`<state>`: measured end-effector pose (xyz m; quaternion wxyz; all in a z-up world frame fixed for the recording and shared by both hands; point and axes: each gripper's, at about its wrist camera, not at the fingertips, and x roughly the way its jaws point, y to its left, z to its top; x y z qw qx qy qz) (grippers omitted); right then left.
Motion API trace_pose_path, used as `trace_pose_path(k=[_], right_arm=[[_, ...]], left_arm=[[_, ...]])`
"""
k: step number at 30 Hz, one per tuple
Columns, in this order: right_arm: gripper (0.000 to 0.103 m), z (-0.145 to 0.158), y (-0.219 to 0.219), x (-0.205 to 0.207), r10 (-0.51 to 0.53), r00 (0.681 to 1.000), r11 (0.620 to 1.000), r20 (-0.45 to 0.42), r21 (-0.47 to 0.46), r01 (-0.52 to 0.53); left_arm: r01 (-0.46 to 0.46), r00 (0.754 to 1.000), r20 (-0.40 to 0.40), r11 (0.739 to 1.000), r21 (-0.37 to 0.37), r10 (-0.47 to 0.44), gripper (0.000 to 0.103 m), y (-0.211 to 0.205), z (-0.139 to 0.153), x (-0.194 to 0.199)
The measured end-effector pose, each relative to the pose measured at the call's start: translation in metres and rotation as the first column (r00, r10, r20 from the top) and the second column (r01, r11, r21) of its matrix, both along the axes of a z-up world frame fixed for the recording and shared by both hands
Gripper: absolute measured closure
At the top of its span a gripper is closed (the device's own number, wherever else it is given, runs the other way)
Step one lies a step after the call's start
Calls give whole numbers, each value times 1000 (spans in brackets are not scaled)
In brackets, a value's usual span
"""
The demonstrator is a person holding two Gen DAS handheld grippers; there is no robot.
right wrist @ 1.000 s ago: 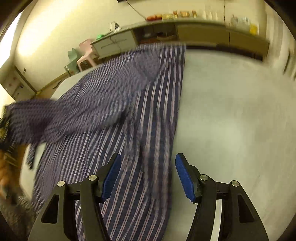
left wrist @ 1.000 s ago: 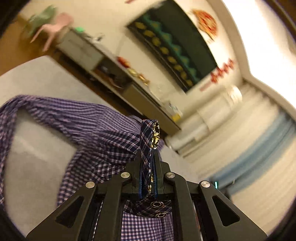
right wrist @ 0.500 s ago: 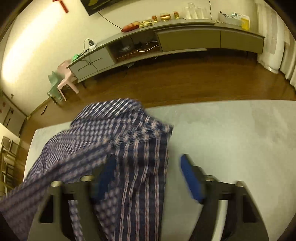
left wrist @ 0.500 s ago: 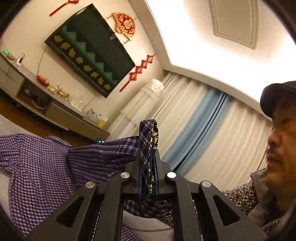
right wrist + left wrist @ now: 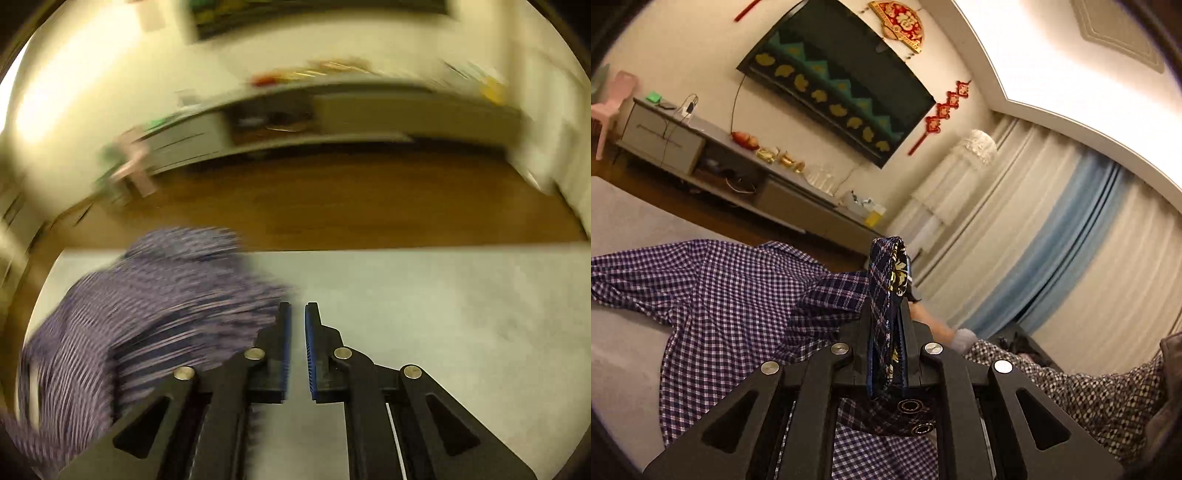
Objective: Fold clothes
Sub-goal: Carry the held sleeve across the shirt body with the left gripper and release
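A purple checked shirt (image 5: 720, 295) lies spread on the grey table (image 5: 620, 350). My left gripper (image 5: 888, 302) is shut on a folded edge of the shirt (image 5: 886, 258) with a gold-patterned lining, which stands up between the fingers, lifted above the table. In the right wrist view the shirt (image 5: 147, 314) is a blurred heap left of my right gripper (image 5: 297, 308). Its jaws are closing to a narrow gap with nothing between the blue pads (image 5: 287, 332); the left finger sits at the cloth's edge. A person's hand (image 5: 931, 321) and patterned sleeve (image 5: 1071, 387) show behind the left gripper.
Bare grey table (image 5: 424, 314) stretches to the right of the right gripper. Beyond the table's far edge are a wooden floor (image 5: 332, 203), a long low cabinet (image 5: 738, 166) under a wall screen, a pink chair (image 5: 613, 99) and curtains (image 5: 1052, 258).
The right gripper's jaws have gone from wide apart to a narrow gap, and the shirt now lies left of them. The left view has rolled and tipped down toward the shirt, still holding the fold.
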<state>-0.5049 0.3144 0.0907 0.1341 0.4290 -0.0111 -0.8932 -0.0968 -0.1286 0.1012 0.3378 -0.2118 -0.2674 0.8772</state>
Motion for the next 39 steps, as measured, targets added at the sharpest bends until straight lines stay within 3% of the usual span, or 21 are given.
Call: trace_pose_path(k=[1,2,3,4,5,7,9,11,13,15,19,21,22,23,25,28,31,33,36,39], right_arm=[[76,1,-18,5,67,998,997,-8,41,-66],[56,2,-35,10,131,991,988,-13,84,-130],[52,-3,-47,9,159,987,977,3,142,-158],[53,-13,-56,4,170,985,961,29,215,-173],[61,-20,-53,-5,134,990,961,45,237,-141],[61,-34,-46,-22,59,996,958,72,277,-77],[59,-39,-30,-35,-19,996,976,87,219,-1],[58,-43,-29,-33,-53,994,969,94,247,28],[58,-33,-29,-9,-61,996,973,68,226,44],[58,-19,-30,40,-9,999,992,37,124,4],[58,-43,-50,161,168,979,980,120,92,-179],[58,-65,-64,218,254,948,958,191,87,-274],[57,-66,-66,241,265,949,953,172,100,-285],[57,-66,-60,255,262,949,959,174,68,-277],[57,-65,-48,283,252,951,967,179,1,-256],[56,-66,-13,294,150,968,982,199,-147,-121],[51,-74,8,303,103,961,958,257,-287,-26],[51,-79,11,313,85,963,961,256,-275,-12],[51,-65,-8,327,82,969,965,234,-261,-18],[44,-51,-30,332,127,969,956,213,-287,-62]], left_arm=[[4,1000,-8,1000,-3,-4,93,1,0,3],[8,1000,-17,1000,-7,-8,93,3,2,5],[11,999,-30,1000,-10,-11,93,3,4,8],[6,999,-48,1000,-16,-7,93,4,6,11],[-2,998,-60,1000,-20,0,93,3,8,15],[-36,997,-66,999,-34,34,93,0,8,16],[-45,998,-38,999,-28,44,93,-4,5,10],[-43,999,-13,999,-19,43,93,-7,1,7],[-32,999,-2,999,-27,32,93,-5,0,6],[-21,1000,-2,998,-59,21,93,3,0,7],[16,1000,-16,992,-125,-18,93,26,-1,12],[85,995,-32,982,-170,-92,93,48,-2,20],[124,990,-36,974,-190,-134,93,60,-3,23],[180,981,-36,960,-215,-192,93,76,-6,29],[308,943,-30,903,-301,-332,93,119,-16,47],[409,889,25,771,-488,-457,93,179,-45,70],[486,850,165,627,-609,-500,93,221,-92,79],[524,823,207,566,-637,-529,92,234,-111,88],[548,784,189,517,-657,-591,91,243,-112,109],[556,766,171,504,-662,-620,91,242,-108,119]])
